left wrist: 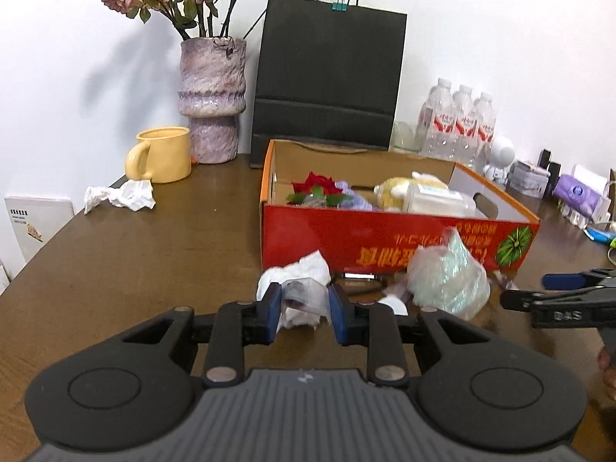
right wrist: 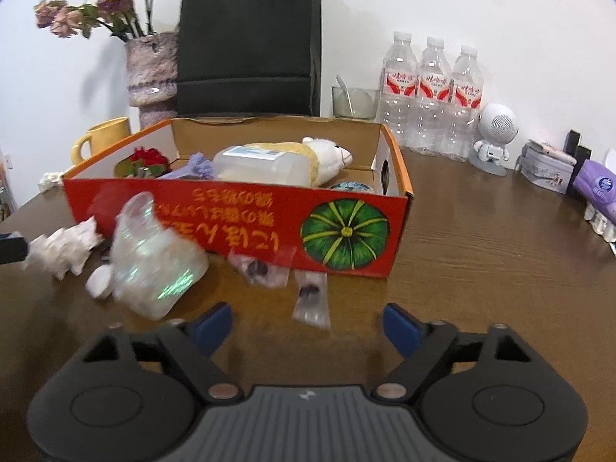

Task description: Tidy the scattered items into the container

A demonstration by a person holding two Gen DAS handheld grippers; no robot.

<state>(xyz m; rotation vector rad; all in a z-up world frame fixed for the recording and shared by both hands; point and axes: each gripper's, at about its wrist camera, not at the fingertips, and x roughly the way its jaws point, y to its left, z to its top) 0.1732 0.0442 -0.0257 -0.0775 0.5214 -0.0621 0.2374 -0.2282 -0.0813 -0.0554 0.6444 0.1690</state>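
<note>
The red cardboard box stands on the brown table, in front of a black paper bag; inside lie a red rose, a purple knitted piece, a clear plastic bottle and a plush toy. Far left on the table, a yellow mug sits beside a crumpled tissue. Before the box's front wall, the left tongs are closed on a small clear packet over a crumpled white tissue. Just right sits a crinkled iridescent bag, then two small packets. The right tongs gape wide, holding nothing, near these packets. Three water bottles stand at the wall.
</note>
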